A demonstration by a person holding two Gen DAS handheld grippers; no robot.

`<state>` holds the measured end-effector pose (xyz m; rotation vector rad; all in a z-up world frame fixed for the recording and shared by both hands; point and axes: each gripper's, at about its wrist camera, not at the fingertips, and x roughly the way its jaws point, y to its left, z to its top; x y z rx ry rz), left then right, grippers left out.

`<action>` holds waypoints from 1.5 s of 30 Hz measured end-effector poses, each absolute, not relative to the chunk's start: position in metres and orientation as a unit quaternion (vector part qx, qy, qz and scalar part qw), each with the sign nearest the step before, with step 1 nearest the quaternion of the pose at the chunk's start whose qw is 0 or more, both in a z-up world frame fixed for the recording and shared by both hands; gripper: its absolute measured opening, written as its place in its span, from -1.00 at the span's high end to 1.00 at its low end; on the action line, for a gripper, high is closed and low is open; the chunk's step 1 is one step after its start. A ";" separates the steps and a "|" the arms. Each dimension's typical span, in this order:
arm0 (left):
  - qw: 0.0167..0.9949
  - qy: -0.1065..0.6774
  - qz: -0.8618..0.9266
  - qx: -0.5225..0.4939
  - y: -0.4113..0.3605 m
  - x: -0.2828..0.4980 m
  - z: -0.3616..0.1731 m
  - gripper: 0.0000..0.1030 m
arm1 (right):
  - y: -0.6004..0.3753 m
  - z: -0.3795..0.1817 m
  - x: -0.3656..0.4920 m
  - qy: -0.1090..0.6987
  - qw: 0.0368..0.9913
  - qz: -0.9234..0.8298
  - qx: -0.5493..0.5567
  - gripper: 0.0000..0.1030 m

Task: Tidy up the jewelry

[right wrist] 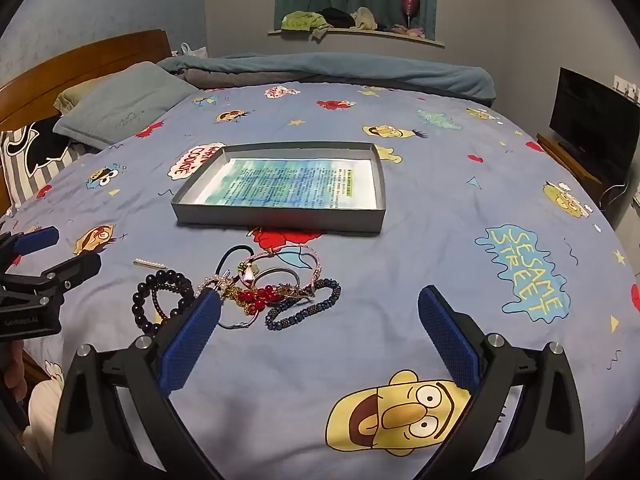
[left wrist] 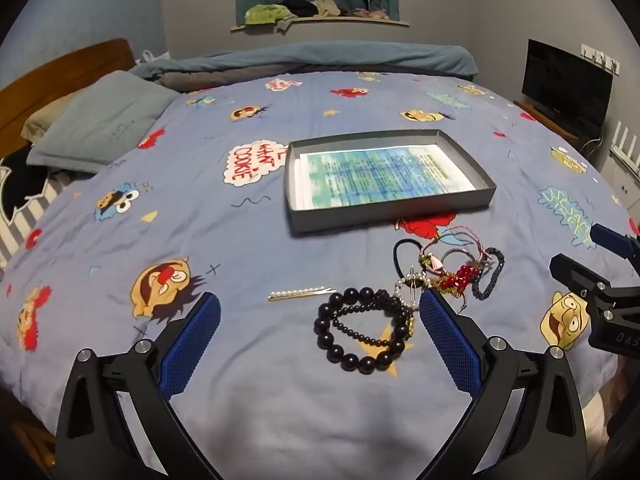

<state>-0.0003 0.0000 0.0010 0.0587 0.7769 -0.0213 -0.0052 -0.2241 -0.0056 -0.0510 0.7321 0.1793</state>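
Observation:
A pile of jewelry lies on the blue cartoon bedsheet: black bead bracelets (left wrist: 364, 330) (right wrist: 160, 300), a pearl hair clip (left wrist: 300, 293) (right wrist: 150, 263), a red bead piece (left wrist: 464, 274) (right wrist: 258, 296), a dark blue beaded bracelet (left wrist: 490, 276) (right wrist: 304, 308), a black hair tie (left wrist: 406, 254) (right wrist: 234, 256) and pink cords (right wrist: 280, 260). A shallow grey box (left wrist: 384, 208) (right wrist: 276, 218) lined with printed paper sits beyond the pile. My left gripper (left wrist: 320, 304) is open, its fingers either side of the black bracelets. My right gripper (right wrist: 320, 296) is open, just right of the pile.
Pillows (left wrist: 100, 124) and a wooden headboard (left wrist: 60, 68) are at the left. A folded blanket (left wrist: 320, 60) lies along the far edge of the bed. A TV (left wrist: 566, 84) stands at the right. A window shelf (left wrist: 320, 20) holds clothes.

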 end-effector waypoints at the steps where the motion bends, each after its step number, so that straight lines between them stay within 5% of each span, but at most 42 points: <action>1: 0.926 0.377 -0.010 0.030 0.000 0.000 0.002 -0.92 | -0.224 -0.005 -0.005 0.357 0.930 0.088 -0.025 -0.89; 45: 0.921 0.388 -0.003 0.022 0.006 0.005 -0.011 -0.92 | -0.221 -0.012 -0.005 0.354 0.931 0.084 -0.028 -0.89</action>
